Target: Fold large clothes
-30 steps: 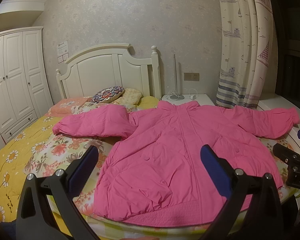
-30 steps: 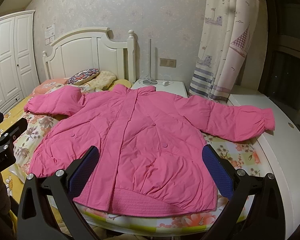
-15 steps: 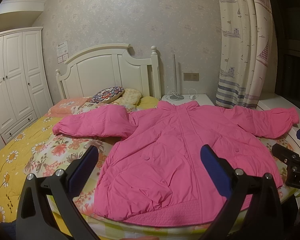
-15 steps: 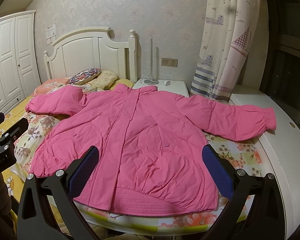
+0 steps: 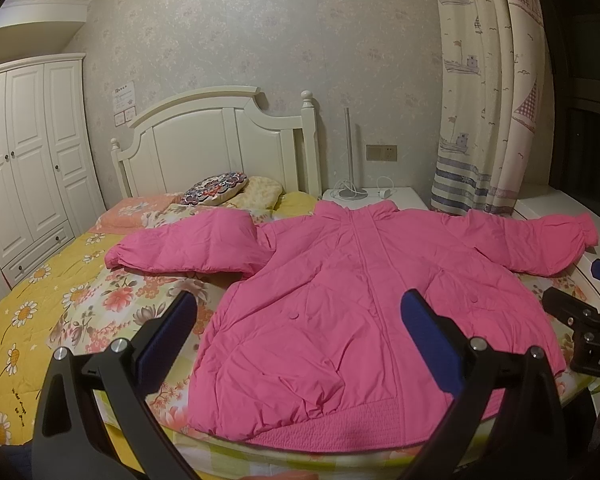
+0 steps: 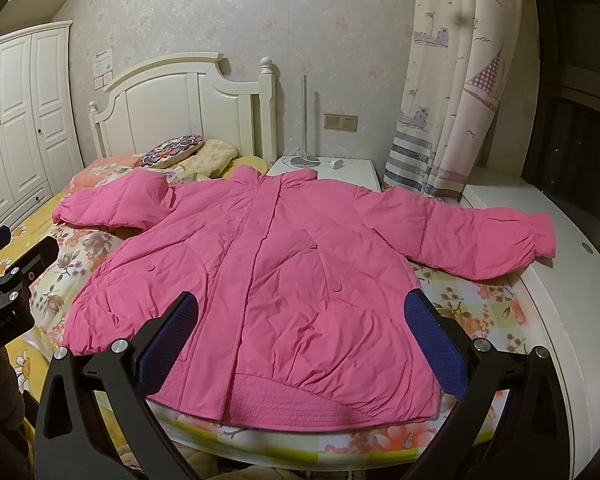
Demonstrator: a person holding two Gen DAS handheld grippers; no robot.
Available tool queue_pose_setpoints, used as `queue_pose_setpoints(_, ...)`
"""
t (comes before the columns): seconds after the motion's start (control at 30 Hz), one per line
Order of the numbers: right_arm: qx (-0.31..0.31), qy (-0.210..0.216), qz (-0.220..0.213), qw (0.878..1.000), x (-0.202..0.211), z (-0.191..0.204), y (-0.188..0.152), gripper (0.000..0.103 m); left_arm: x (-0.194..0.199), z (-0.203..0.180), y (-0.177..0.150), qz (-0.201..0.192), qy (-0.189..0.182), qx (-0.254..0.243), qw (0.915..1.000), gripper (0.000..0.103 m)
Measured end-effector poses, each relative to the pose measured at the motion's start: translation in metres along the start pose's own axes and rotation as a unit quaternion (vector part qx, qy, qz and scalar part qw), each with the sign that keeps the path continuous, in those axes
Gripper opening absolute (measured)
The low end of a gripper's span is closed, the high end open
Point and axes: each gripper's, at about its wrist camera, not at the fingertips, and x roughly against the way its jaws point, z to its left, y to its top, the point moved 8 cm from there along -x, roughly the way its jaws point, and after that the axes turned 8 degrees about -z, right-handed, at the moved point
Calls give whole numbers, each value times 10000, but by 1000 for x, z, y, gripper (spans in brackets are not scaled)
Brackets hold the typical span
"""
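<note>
Both grippers, left (image 5: 296,330) & right (image 6: 300,328), hang w/ fingers apart, empty, above pink jacket (image 6: 268,272) hem; jacket lies flat on bed (image 5: 60,304). Best start: pinch one sleeve cuff (image 6: 540,236), fold across chest, keep fabric smooth.

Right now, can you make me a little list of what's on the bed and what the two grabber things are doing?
garment: puffy pink padded jacket, lying flat, front up, closed
sleeves: both spread outward, unfolded
surface: bed with yellow floral quilt
hem: at the near edge of the bed
left hand-held gripper: open, above the hem, holding nothing
right hand-held gripper: open, above the hem, holding nothing
near headboard: round patterned cushion
folding: not started
</note>
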Motion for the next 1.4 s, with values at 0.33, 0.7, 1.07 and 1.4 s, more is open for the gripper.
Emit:
queue_pose_setpoints(0.33, -1, 9, -16, 10000, 0, 0, 1, 99, 0, 0, 0, -1, 3, 0, 10000, 101)
queue_pose_setpoints(0.7, 12, 52, -32, 10000, 4, 3, 1, 99, 8, -12, 4, -40, -17, 1, 10000, 101)
queue_pose_setpoints(1.07, -156, 226, -61, 9996, -5, -6, -3, 99, -1, -13, -3, 113, -28, -46, 9999, 101)
queue_pose_setpoints(1.4, -1318, -10, 257, 9909, -59, -83, -34, 99, -58, -25, -40, 683, -365, -106, 9969, 101)
